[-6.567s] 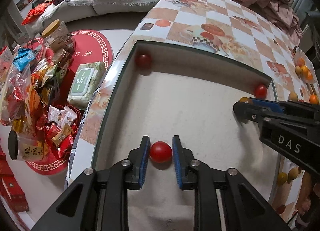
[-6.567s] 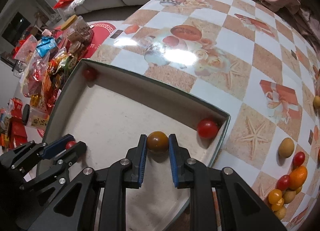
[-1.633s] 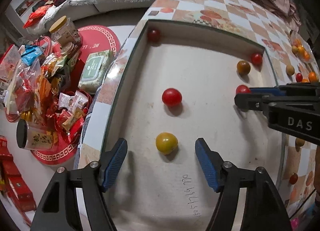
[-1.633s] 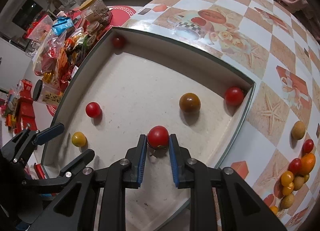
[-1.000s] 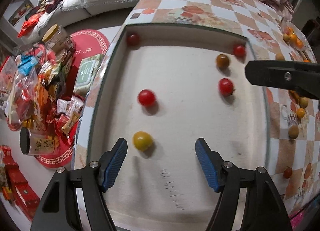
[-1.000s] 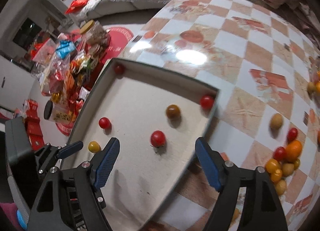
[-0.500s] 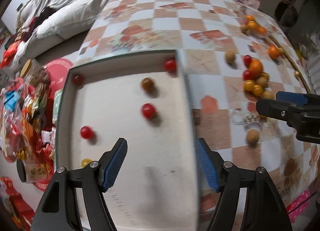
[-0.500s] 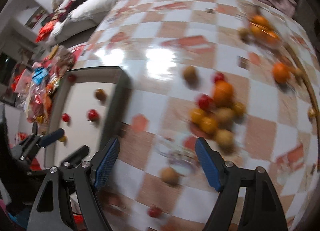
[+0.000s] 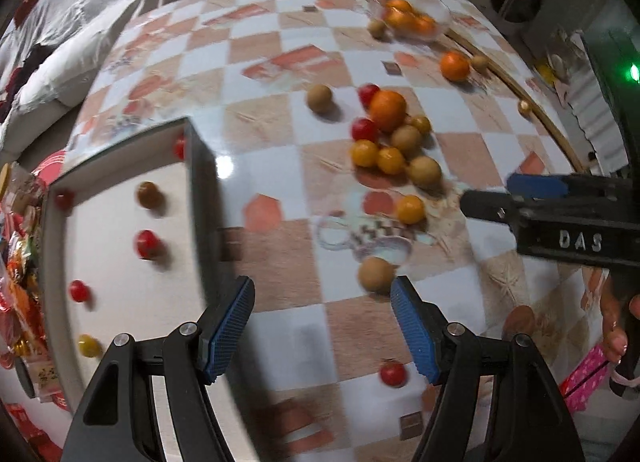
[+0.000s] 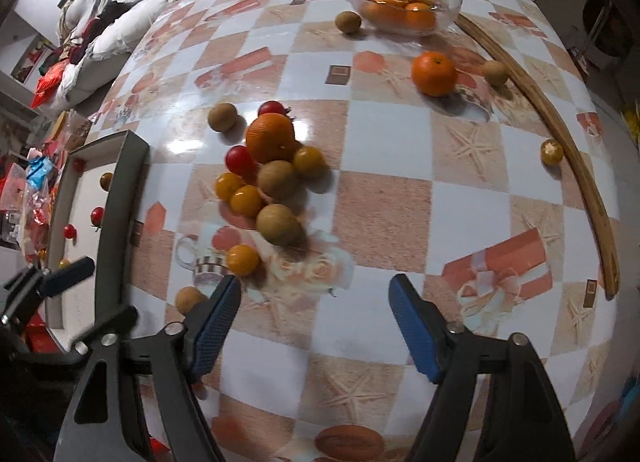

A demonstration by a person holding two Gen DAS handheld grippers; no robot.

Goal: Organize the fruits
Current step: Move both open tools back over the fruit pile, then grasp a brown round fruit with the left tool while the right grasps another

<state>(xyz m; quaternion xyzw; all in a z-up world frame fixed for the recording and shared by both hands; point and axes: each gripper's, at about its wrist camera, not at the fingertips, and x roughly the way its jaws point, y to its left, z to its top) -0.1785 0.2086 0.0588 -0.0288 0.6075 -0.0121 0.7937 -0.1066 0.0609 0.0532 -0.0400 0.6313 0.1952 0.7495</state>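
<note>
Warm indoor light is glaring off the glossy tablecloth point(image 10: 400, 190) beside the tray point(image 9: 200, 182). Motion blur is smearing the left view, and fisheye distortion is bending and darkening both pictures' edges.

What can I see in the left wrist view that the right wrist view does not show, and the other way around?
Only the left wrist view shows a red tomato near the table's front edge. Only the right wrist view shows the glass bowl clearly, with oranges inside, and the whole wooden stick. Both show the tray holding small tomatoes, the fruit pile around a large orange, and the brown fruit by the left hand-held gripper.
</note>
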